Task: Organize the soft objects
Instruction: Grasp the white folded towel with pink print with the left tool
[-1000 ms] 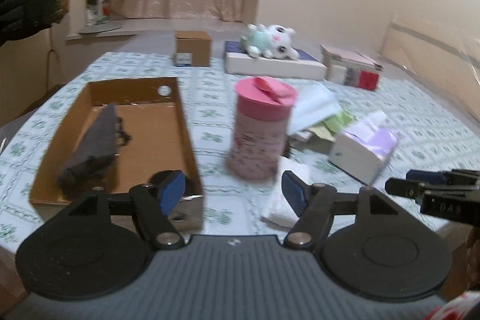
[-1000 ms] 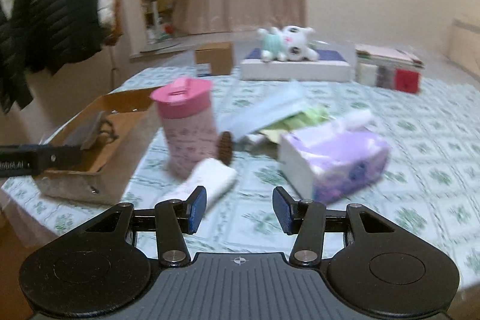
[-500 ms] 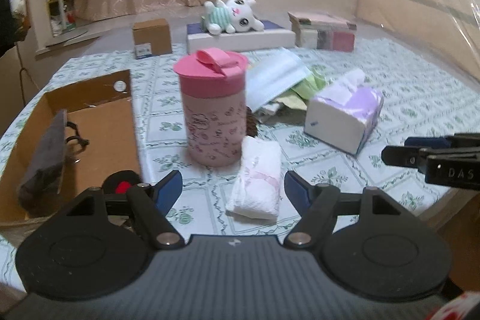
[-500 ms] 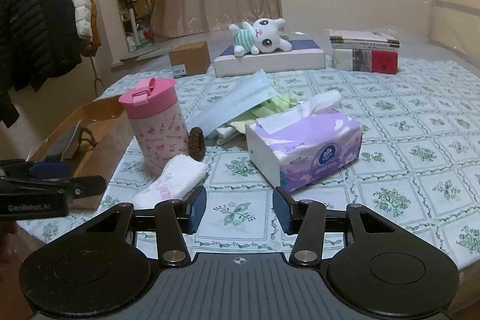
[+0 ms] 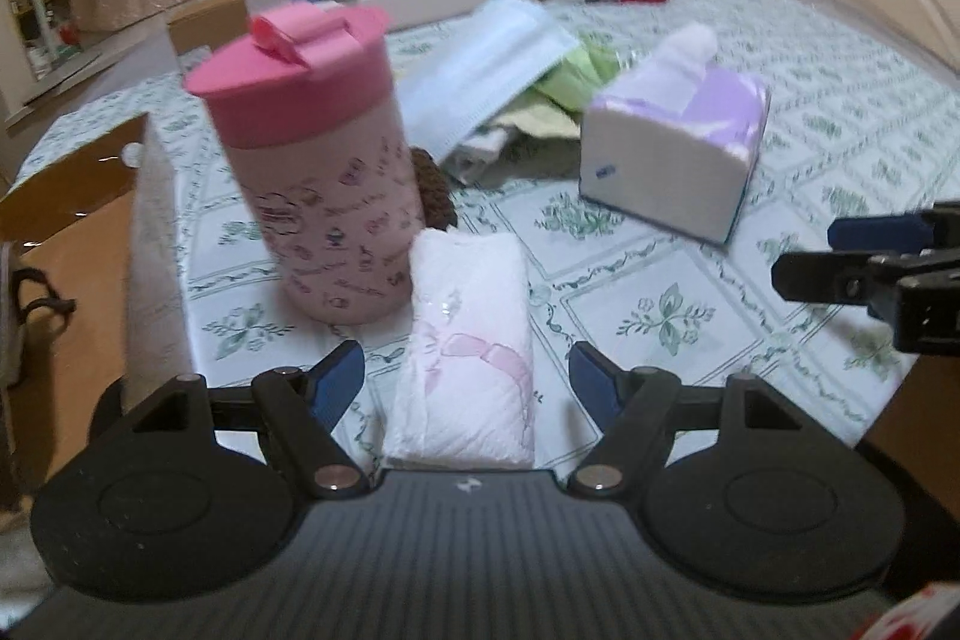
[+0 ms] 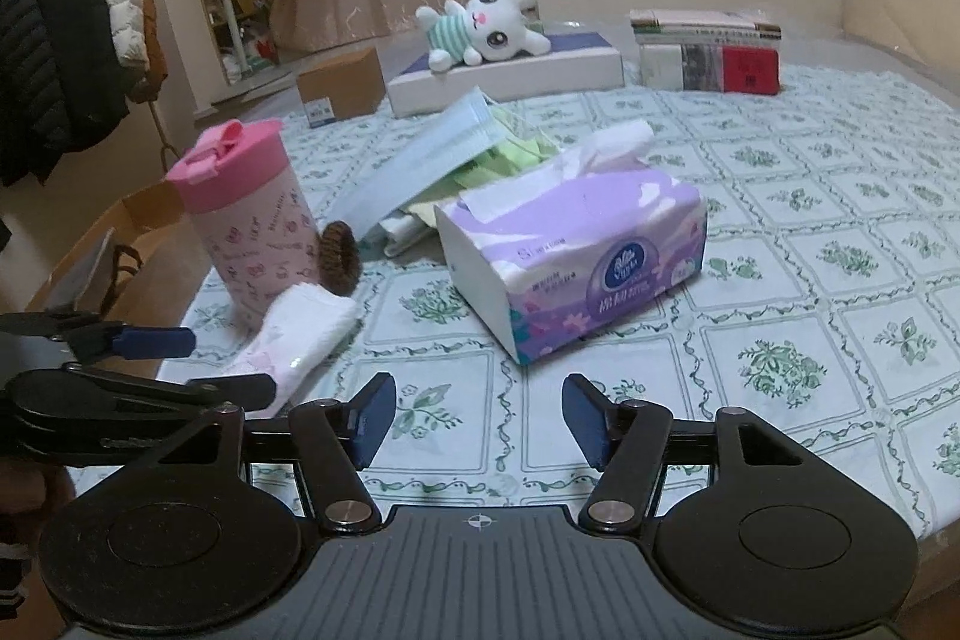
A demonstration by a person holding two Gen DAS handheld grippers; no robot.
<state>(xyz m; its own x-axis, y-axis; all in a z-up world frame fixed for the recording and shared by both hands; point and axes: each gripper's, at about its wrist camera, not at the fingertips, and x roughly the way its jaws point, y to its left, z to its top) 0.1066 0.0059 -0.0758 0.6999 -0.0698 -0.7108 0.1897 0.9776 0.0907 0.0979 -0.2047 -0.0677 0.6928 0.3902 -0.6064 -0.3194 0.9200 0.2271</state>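
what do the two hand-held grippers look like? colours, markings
Both match. Left hand-held gripper and right hand-held gripper: matte black bodies, two round discs either side of a ribbed grey centre plate, black linkage arms with silver pivot pins, blue finger pads. Small white crosshair mark on the plate; white lettering along each side, unreadable.

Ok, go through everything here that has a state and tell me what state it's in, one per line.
Pink tumbler: upright, lid on.
Tissue box: opened, a tissue sticking out.
White tissue pack: lying flat, between the left gripper's fingers, not gripped.
Left gripper: open.
Right gripper: empty, jaws opening.
Plush bunny: lying on the white box.
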